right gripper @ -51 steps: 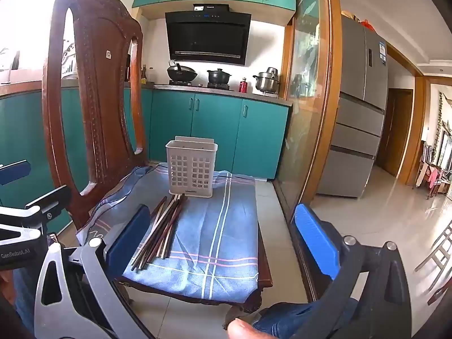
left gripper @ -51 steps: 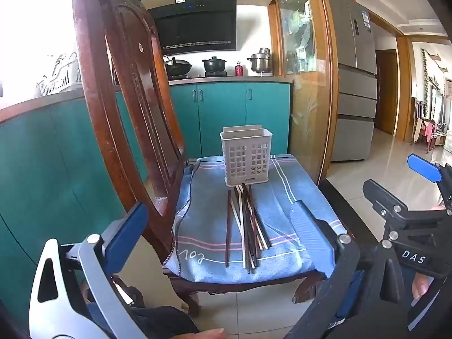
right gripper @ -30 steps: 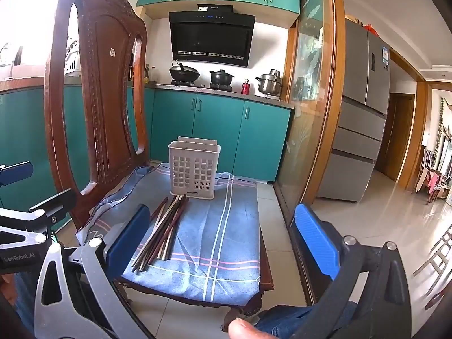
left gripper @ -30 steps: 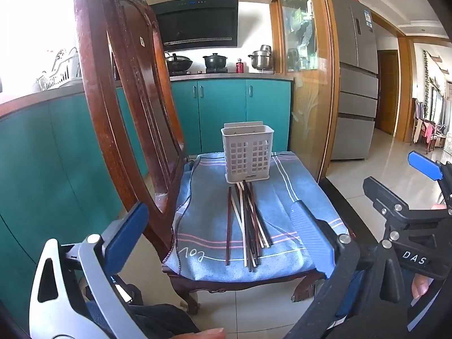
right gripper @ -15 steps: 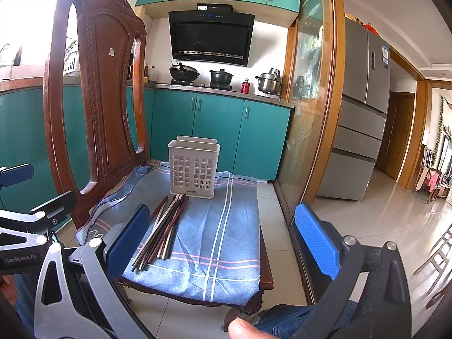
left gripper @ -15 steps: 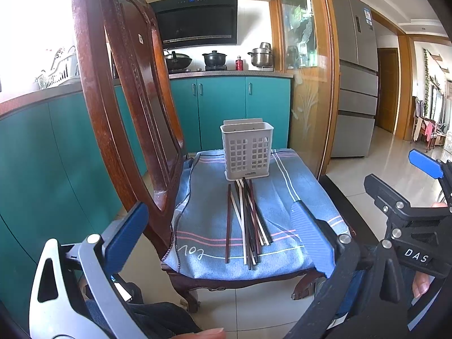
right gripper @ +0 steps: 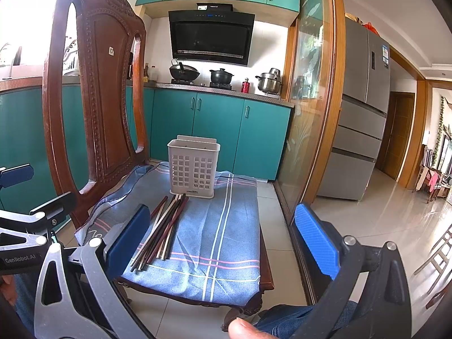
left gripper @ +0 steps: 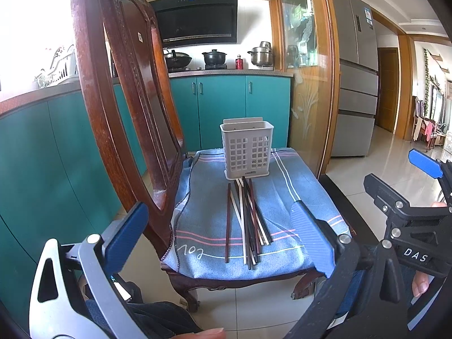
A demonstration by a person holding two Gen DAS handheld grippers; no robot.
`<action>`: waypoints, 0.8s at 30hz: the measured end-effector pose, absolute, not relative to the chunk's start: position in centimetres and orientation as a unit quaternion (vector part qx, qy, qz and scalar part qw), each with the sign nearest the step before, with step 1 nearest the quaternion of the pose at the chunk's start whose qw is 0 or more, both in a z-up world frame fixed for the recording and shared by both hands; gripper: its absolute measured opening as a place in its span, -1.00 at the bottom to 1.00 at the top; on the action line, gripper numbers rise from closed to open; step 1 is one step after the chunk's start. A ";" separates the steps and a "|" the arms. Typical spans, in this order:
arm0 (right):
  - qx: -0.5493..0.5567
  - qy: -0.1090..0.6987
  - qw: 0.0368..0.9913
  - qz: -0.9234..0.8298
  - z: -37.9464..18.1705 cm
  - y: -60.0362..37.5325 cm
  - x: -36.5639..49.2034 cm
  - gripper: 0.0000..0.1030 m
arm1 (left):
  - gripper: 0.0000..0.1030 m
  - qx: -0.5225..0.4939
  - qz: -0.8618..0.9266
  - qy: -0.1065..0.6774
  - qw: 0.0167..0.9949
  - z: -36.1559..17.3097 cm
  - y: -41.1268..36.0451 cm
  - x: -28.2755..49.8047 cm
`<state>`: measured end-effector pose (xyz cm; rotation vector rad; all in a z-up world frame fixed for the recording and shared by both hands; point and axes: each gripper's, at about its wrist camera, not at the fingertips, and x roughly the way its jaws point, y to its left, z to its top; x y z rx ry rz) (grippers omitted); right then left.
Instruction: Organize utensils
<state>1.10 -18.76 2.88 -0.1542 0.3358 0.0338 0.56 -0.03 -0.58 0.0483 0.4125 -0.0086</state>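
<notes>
Chopsticks (left gripper: 248,223), dark and pale, lie bundled before a white slotted holder (left gripper: 246,150); both grippers' fingers spread.

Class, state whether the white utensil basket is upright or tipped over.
Upright: the basket stands on its base on the blue cloth, open rim up; chopsticks lie before it.

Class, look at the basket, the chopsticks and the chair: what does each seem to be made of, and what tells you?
Basket: likely plastic, matte pale grey, moulded square holes. Chopsticks: probably wood or bamboo, dark brown and pale sticks, though plastic is possible. Chair: wood, glossy reddish-brown varnish, carved beading.
</notes>
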 end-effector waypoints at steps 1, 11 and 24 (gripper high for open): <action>-0.077 0.167 0.983 0.017 2.9 -18.8 1.1 0.94 | 0.94 0.024 -0.005 0.205 0.978 -0.6 -0.1 0.6; -0.075 0.169 0.983 0.016 2.8 -18.9 1.3 0.94 | 0.94 0.024 -0.005 0.207 0.978 -0.7 -0.1 0.6; -0.075 0.170 0.983 0.016 2.9 -19.0 1.4 0.94 | 0.94 0.025 -0.007 0.212 0.977 -0.8 -0.3 0.7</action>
